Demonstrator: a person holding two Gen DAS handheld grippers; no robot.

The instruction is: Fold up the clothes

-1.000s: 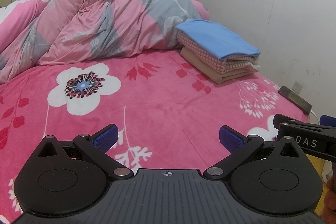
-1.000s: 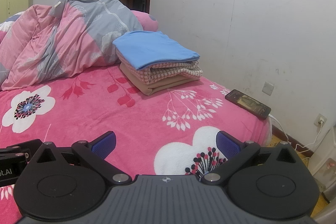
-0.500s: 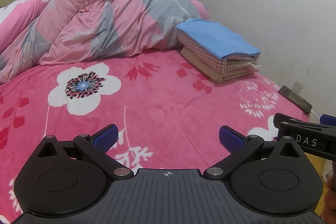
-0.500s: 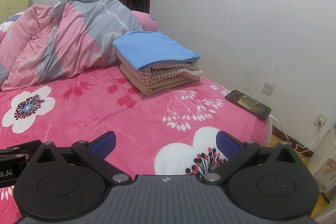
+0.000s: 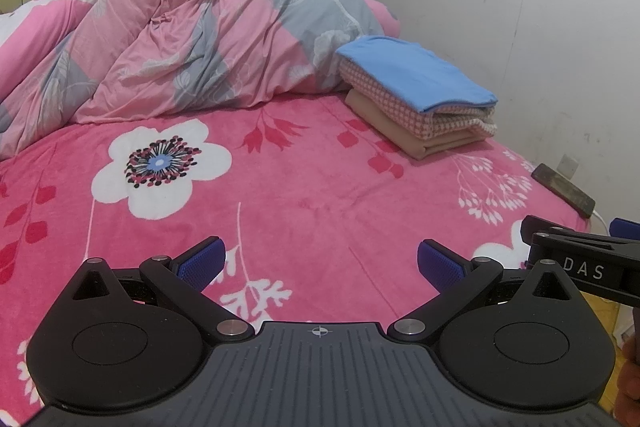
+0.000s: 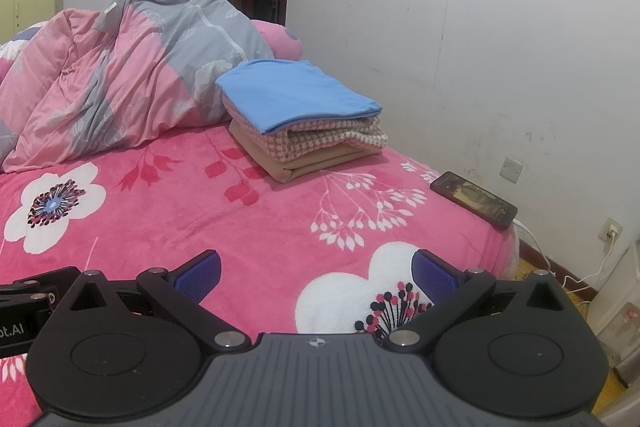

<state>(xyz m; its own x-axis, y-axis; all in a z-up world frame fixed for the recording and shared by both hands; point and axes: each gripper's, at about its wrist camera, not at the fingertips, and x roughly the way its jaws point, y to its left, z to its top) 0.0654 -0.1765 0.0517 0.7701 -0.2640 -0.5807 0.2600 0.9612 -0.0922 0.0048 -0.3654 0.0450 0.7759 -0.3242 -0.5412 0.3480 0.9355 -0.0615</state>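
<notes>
I count three folded clothes (image 6: 298, 123) stacked. One quilt (image 6: 120, 83), one phone (image 6: 474, 199). My two grippers: left gripper (image 5: 320, 263), right gripper (image 6: 316, 273).

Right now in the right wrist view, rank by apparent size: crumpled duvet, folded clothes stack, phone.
1. crumpled duvet, largest, though farthest back.
2. folded clothes stack, clearly smaller.
3. phone, smallest, though nearest the camera.
Order looks safe despite fisheye distortion.

Soft even light, fisheye-bent edges

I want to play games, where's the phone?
The phone lies at the bed's right edge by the wall, right of the folded clothes.
</notes>
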